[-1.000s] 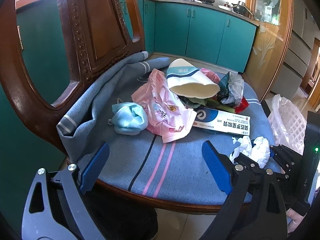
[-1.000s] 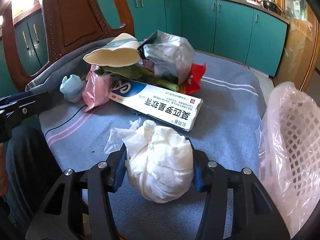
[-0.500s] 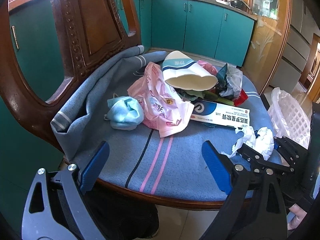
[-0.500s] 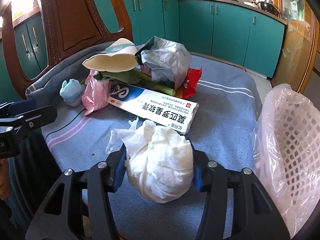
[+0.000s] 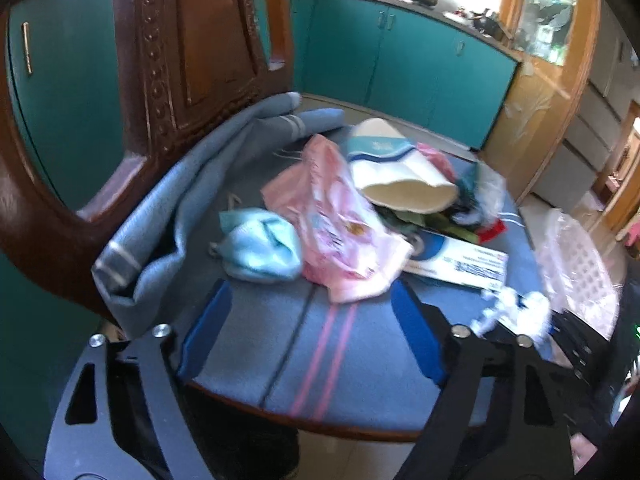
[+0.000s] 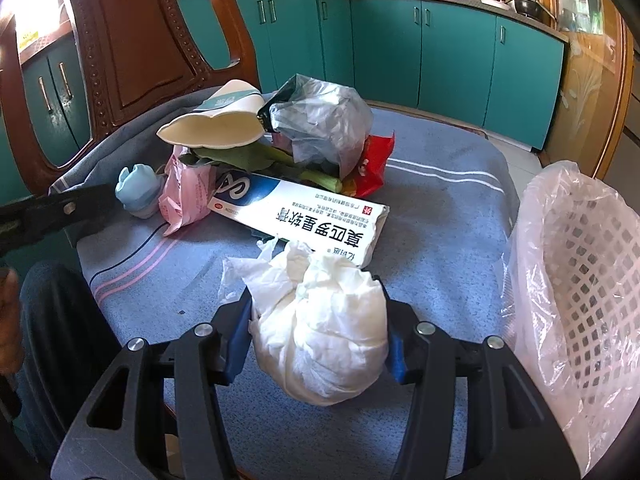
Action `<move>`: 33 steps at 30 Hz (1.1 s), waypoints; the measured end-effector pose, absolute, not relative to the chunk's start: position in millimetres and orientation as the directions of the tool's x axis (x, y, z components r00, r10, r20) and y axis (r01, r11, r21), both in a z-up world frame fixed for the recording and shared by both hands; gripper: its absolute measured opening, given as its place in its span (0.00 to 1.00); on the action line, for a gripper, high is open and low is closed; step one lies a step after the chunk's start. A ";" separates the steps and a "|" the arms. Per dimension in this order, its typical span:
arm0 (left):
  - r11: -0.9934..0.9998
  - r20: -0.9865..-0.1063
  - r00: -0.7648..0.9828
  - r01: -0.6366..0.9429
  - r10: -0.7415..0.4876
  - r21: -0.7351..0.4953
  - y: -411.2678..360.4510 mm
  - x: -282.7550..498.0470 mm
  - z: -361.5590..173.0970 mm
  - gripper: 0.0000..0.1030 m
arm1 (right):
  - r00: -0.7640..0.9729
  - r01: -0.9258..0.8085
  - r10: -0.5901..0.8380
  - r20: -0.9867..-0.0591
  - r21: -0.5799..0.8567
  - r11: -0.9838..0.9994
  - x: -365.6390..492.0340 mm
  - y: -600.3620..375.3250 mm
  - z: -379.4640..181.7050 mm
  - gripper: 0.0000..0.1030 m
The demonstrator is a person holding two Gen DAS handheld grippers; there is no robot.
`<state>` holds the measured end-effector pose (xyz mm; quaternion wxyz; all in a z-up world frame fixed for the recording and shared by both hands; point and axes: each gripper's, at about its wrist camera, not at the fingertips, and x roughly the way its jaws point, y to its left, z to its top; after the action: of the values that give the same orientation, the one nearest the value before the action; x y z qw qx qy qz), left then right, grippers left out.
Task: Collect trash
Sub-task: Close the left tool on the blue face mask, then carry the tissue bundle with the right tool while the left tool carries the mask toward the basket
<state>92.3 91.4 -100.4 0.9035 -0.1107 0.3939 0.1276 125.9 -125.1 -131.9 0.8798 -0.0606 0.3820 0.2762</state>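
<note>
Trash lies heaped on a chair seat under a blue striped cloth (image 5: 328, 344): a light blue face mask (image 5: 260, 246), a pink plastic bag (image 5: 340, 236), a crushed paper cup (image 5: 396, 172), a white and blue box (image 6: 300, 220) and a grey bag (image 6: 324, 120). My left gripper (image 5: 312, 332) hovers over the seat's front edge, its jaws closing with nothing between them; the mask and pink bag lie just beyond. My right gripper (image 6: 318, 340) is shut on a wad of white tissue (image 6: 324, 320), next to the box's near end.
A white lattice basket (image 6: 580, 280) lined with a clear bag stands beside the seat on the right. The carved wooden chair back (image 5: 192, 48) rises at the left. Teal kitchen cabinets (image 6: 440, 48) with pots on the counter line the far wall.
My left gripper has moved in over the seat toward the mask and pink bag, and its jaws have narrowed. The right gripper keeps still, holding the tissue.
</note>
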 end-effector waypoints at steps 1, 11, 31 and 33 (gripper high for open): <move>0.940 -0.740 0.654 -0.328 0.159 -0.088 94.4 97.7 -100.1 0.68 | 0.556 -0.533 0.440 -0.706 0.104 0.840 125.8 -125.0 -131.7 0.52; 0.933 -0.790 0.569 -0.359 0.228 0.011 103.3 136.0 -122.4 0.35 | 0.553 -0.538 0.446 -0.704 0.108 0.836 126.3 -124.6 -130.6 0.52; 0.967 -0.687 0.716 -0.241 0.121 -0.081 83.7 80.3 -76.2 0.12 | 0.583 -0.528 0.449 -0.677 0.104 0.843 122.5 -129.8 -123.0 0.52; 0.972 -0.680 0.727 -0.217 0.101 -0.087 77.5 76.6 -71.4 0.12 | 0.589 -0.525 0.447 -0.673 0.102 0.845 122.2 -130.6 -121.8 0.52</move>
<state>76.6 77.5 -71.4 0.9256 -0.0804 0.3596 0.0860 122.2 -130.6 -121.8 0.8897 -0.0536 0.3617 0.2733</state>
